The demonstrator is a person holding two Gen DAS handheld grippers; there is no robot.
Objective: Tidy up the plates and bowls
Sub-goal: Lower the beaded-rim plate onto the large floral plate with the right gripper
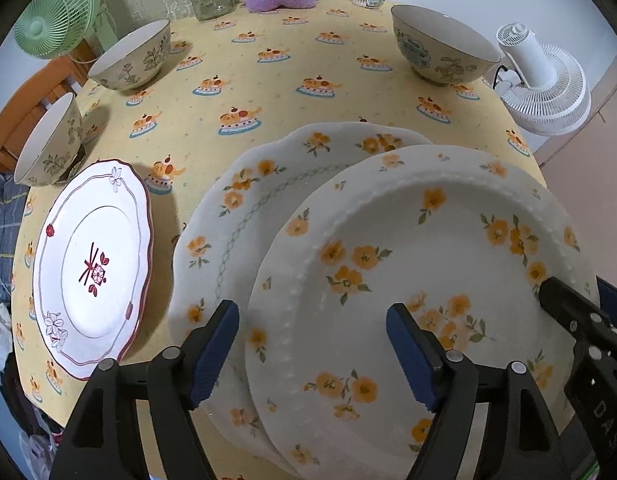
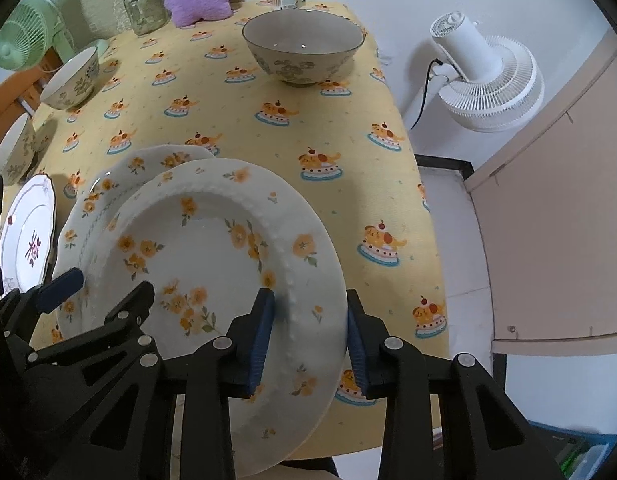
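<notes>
**Right tongs pinch the top plate's rim; left tongs wait wide apart**

The beaded plate [image 2: 212, 256] with orange flowers lies on top of the wavy plate [image 1: 244, 208], pushed a bit toward 4 o'clock, so the wavy plate peeks out at 10 o'clock. Both sit at the near edge of the yellow tablecloth [image 1: 268, 80].

The right gripper [image 2: 310, 336] is the one that matters. Its two blue pads [image 2: 262, 336] stand on each side of the beaded plate's rim at the plate's 4 o'clock side, one inside the rim and one outside, and they seem to be clamped on it. The rim runs between the pads from 7 o'clock to 1 o'clock in the right wrist view.

The left gripper [image 1: 312, 344] hangs over the same plate's 8 o'clock side. Its jaws are wide apart and hold nothing. One pad is over the wavy plate, the other over the beaded plate.

I think the next move is to slide or lift the beaded plate so it sits straight on the wavy one. The right hand is nearer for that.

Other things: a red-rimmed plate [image 1: 92, 268] lies at 9 o'clock. Two bowls [image 1: 130, 56] stand at 10 o'clock, and one bowl [image 2: 302, 46] at 12 o'clock. They are well apart from the stack and nothing blocks the way. The plate hangs past the table edge, so it could tip.
</notes>
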